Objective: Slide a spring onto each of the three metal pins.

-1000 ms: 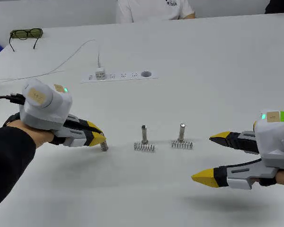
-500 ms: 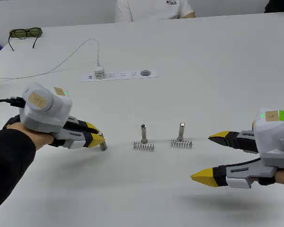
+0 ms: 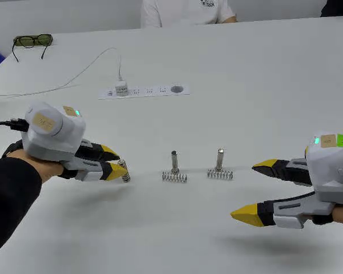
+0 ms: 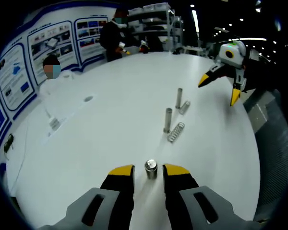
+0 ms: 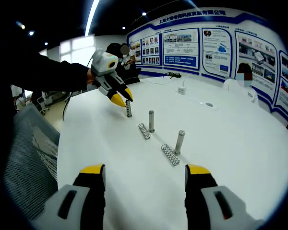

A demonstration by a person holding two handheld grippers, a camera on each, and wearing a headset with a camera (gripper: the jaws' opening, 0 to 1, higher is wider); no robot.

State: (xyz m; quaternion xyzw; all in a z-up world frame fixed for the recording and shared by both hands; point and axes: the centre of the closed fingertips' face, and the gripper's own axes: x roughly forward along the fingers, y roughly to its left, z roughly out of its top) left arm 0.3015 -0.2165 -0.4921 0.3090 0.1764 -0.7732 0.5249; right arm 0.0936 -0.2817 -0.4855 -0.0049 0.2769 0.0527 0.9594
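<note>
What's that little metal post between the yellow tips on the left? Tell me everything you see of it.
The pin is a silvery metal post with a flat round top, standing upright on the white table. A coiled spring wraps its shaft. It sits between the open yellow-tipped jaws of the left gripper, a gap each side.
</note>
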